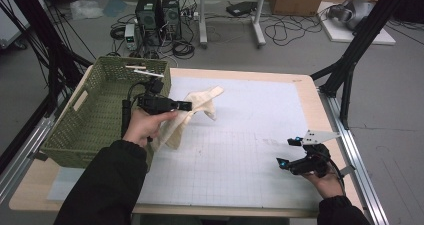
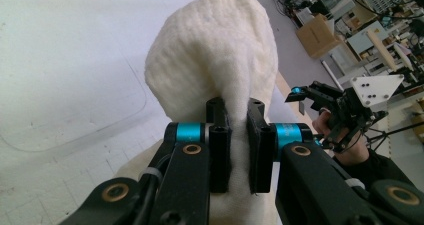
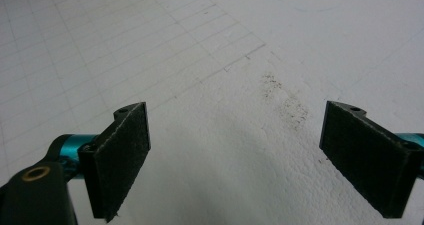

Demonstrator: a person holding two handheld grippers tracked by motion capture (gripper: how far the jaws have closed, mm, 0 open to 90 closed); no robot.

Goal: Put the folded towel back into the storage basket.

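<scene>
A cream knitted cloth [image 1: 197,107] hangs lifted above the white mat, just right of the green basket [image 1: 102,110]. My left gripper [image 1: 186,105] is shut on it; in the left gripper view the cloth [image 2: 215,55] bulges up from between the two black jaws of the left gripper [image 2: 238,120]. My right gripper [image 1: 286,153] sits low over the mat near the right front of the table, held in a hand. In the right gripper view its two black pads [image 3: 122,160] stand wide apart with nothing between them, and the right gripper [image 3: 235,162] is open over bare mat.
The green slatted basket stands at the table's left side with a couple of pale sticks [image 1: 142,70] on its far rim. A white gridded mat [image 1: 240,145] covers most of the wooden table [image 1: 310,92]. Black frame struts [image 1: 350,60] rise at the right.
</scene>
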